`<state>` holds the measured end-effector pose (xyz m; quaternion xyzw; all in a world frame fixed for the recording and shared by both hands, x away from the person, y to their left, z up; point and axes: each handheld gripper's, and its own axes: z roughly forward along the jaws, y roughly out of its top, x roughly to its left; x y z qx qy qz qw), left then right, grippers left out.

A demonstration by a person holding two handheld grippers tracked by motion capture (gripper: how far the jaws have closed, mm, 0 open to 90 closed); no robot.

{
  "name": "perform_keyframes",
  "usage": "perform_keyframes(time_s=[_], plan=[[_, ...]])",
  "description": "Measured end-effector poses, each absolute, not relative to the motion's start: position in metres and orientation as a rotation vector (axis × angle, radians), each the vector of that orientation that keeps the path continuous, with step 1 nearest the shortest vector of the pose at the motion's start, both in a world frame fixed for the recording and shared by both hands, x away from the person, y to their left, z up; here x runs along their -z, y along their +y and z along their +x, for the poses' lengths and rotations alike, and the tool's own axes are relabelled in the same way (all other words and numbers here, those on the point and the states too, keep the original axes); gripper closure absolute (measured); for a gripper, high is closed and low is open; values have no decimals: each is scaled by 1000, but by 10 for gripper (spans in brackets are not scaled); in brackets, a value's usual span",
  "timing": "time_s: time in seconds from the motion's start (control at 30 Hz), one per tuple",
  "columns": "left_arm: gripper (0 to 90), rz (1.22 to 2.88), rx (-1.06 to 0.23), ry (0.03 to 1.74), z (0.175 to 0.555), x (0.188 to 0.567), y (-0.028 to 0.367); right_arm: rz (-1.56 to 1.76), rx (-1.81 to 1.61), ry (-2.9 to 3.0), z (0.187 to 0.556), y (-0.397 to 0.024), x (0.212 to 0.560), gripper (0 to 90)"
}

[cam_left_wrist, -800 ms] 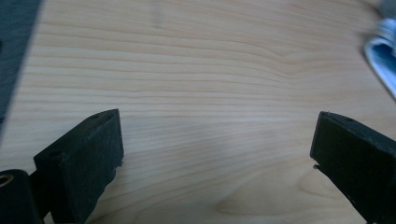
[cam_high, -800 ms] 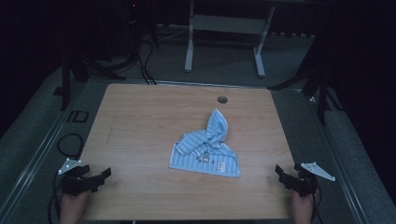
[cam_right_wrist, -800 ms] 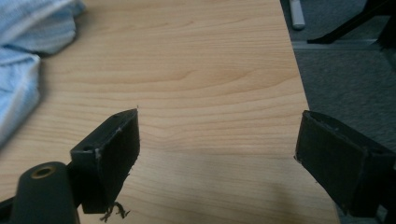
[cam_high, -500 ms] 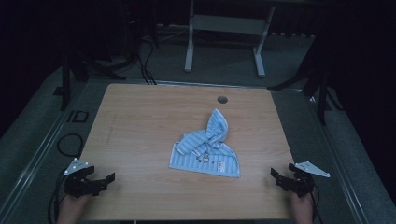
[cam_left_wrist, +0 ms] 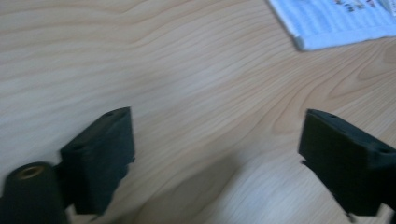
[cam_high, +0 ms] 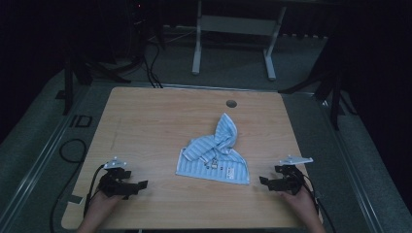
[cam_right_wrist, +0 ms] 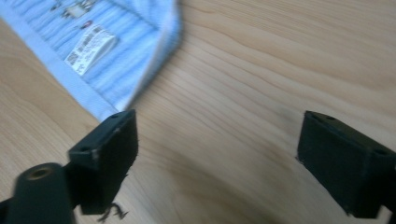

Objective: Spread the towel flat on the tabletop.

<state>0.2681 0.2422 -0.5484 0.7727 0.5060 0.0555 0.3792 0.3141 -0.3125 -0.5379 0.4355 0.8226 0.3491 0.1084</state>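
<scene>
The left tongs (cam_high: 138,185) sit low over the near left part of the bench (cam_high: 160,121), held in the person's left hand (cam_high: 102,206). Their jaws stand wide apart with nothing between them; in the left gripper view only bare wood grain lies in the gap of the left tongs (cam_left_wrist: 215,158). They point across the bench toward the middle, and a cable trails from them off the near left edge.

The right tongs (cam_high: 265,182) mirror them at the near right part of the bench, held in the right hand (cam_high: 299,204). Their jaws are also spread wide and empty. In the right gripper view the right tongs (cam_right_wrist: 217,154) have bare wood between them, with one jaw close to the near corner of the cloth (cam_right_wrist: 88,51), apart from it.

The cloth (cam_high: 214,158), pale blue with fine stripes, lies crumpled near the middle of the bench, between the two tongs and a little beyond them. Its near part lies flat with a white label (cam_right_wrist: 91,56) showing on top; its far part is bunched up into a folded peak (cam_high: 226,131) pointing toward the far edge. In the left gripper view a corner of the cloth (cam_left_wrist: 334,21) lies well ahead of the jaws.

Beyond the cloth a small round hole (cam_high: 231,103) sits in the bench near its far edge. Past the bench stands a white metal frame (cam_high: 233,39) on a dark floor.
</scene>
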Motion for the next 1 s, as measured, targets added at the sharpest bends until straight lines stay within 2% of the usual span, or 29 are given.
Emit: perform_keyframes(time_s=[0.03, 0.1, 0.13, 0.17, 0.2, 0.23, 0.27, 0.3, 0.33, 0.4, 0.57, 0.8, 1.0], plan=[[133, 1991, -138, 1271, 271, 547, 237, 1260, -1017, 2435, 317, -308, 537, 152], [148, 2024, -138, 1244, 276, 546, 230, 1209, -993, 2456, 321, -299, 533, 277], [247, 2036, -154, 1224, 278, 544, 226, 1167, -995, 2465, 325, -293, 530, 352], [247, 2043, -164, 1209, 280, 543, 222, 1167, -995, 2465, 325, -293, 530, 352], [258, 2047, -169, 1198, 283, 542, 218, 1152, -1000, 2480, 327, -290, 528, 453], [265, 2053, -175, 1186, 285, 541, 214, 1132, -1010, 2499, 329, -287, 526, 500], [314, 2060, -180, 1168, 288, 539, 210, 1109, -1002, 2506, 331, -283, 524, 505], [342, 2062, -180, 1155, 290, 539, 205, 1086, -989, 2514, 333, -279, 522, 558], [343, 2064, -172, 1143, 294, 538, 200, 1062, -983, 2526, 336, -276, 520, 587], [370, 2078, -166, 1118, 300, 538, 191, 1038, -993, 2536, 341, -268, 517, 599], [370, 2108, -162, 1071, 312, 536, 172, 989, -1007, 2562, 351, -250, 513, 595], [369, 2129, -174, 1022, 338, 529, 148, 974, -1018, 2597, 373, -210, 514, 510], [369, 2160, -147, 1002, 364, 529, 130, 968, -990, 2616, 384, -192, 518, 509]])
